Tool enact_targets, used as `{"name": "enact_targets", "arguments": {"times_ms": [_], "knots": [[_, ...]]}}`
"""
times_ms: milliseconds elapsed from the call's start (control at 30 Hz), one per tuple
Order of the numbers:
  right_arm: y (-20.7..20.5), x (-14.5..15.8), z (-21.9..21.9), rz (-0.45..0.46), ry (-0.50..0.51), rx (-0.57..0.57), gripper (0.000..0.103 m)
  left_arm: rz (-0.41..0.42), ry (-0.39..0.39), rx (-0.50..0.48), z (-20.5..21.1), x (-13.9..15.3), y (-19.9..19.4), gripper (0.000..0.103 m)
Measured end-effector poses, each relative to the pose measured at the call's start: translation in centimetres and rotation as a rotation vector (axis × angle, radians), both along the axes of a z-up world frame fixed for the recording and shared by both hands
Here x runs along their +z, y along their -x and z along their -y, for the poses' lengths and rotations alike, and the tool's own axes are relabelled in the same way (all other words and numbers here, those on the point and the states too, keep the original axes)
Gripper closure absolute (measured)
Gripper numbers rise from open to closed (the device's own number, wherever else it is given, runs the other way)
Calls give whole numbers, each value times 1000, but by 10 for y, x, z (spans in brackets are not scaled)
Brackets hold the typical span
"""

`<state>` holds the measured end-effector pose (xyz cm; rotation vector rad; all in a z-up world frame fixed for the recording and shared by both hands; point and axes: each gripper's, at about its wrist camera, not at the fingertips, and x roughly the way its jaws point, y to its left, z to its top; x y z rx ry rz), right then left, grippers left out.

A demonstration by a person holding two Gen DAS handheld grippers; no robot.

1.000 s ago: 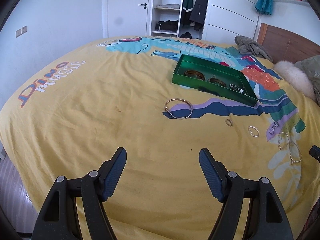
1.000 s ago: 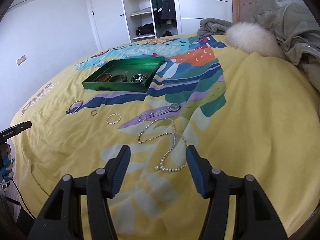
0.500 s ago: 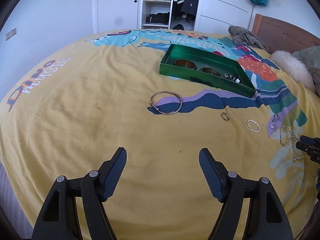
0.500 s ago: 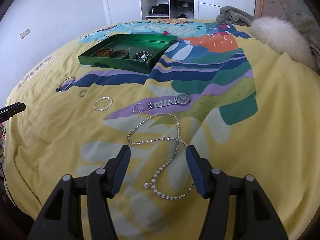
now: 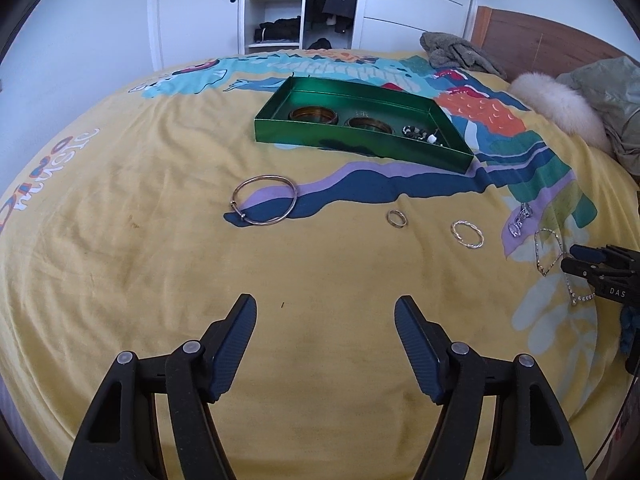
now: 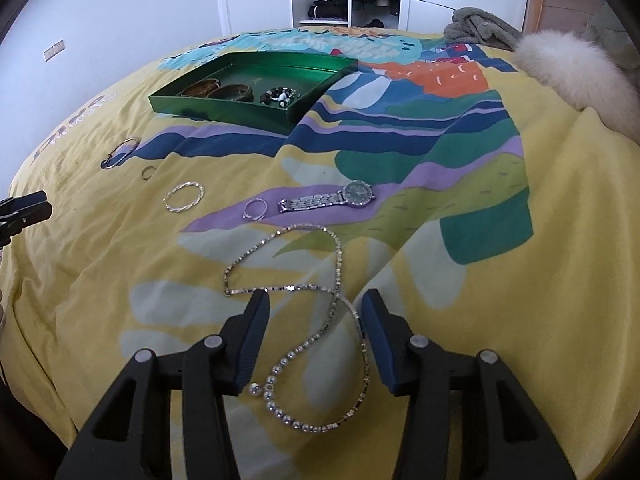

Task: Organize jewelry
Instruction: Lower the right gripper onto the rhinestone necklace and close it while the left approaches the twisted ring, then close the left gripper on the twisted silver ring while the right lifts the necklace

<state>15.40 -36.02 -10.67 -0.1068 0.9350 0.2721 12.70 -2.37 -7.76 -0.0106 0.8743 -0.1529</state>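
The green box (image 5: pixel 360 148) (image 6: pixel 224 110) holds two bangles and a beaded bracelet. On the yellow bedspread lie a gold bangle (image 5: pixel 265 199) (image 6: pixel 120 152), a small ring (image 5: pixel 397 218), a twisted bracelet (image 5: pixel 467 234) (image 6: pixel 184 197), a silver ring (image 6: pixel 255 209), a watch (image 6: pixel 328 199) and a silver necklace (image 6: pixel 339 256). My right gripper (image 6: pixel 316 300) hangs low over the necklace; its jaws are closing with the chain lying between them, and the pads do not touch it. My left gripper (image 5: pixel 325 308) is closing slightly over bare bedspread, short of the gold bangle.
A white fur cushion (image 6: pixel 576 68), an olive jacket (image 5: pixel 600 92) and a grey garment (image 5: pixel 456 54) lie at the head of the bed by the wooden headboard (image 5: pixel 540 36). Behind the bed stands a wardrobe (image 5: pixel 280 4). The near bed edge runs just below both grippers.
Both grippers came forward and lower over the bed. The right one's jaws narrowed, and the necklace now lies between its fingers. The left one drew nearer the gold bangle.
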Motion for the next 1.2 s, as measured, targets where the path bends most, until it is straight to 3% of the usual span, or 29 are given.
{"name": "enact_targets", "arguments": {"times_ms": [167,300,467,633,767,900,1200], "knots": [[-4,-6,0,-9,40,9,62,-4,0,11,-2,0,-2,32],[-7,-9,0,-19,68,30,74,-6,-1,12,0,-1,-2,32],[-9,-3,-6,8,91,77,75,-10,-1,7,2,-2,-1,32],[-14,-12,-10,-38,120,105,75,-6,1,11,0,-1,-2,32],[-15,-17,-4,-52,93,79,75,-16,6,33,-4,-5,-5,33],[-16,-22,-7,-61,82,73,97,-20,2,35,-5,-7,-5,34],[-8,-11,2,-7,-16,19,99,-23,6,11,4,-7,-9,35]]}}
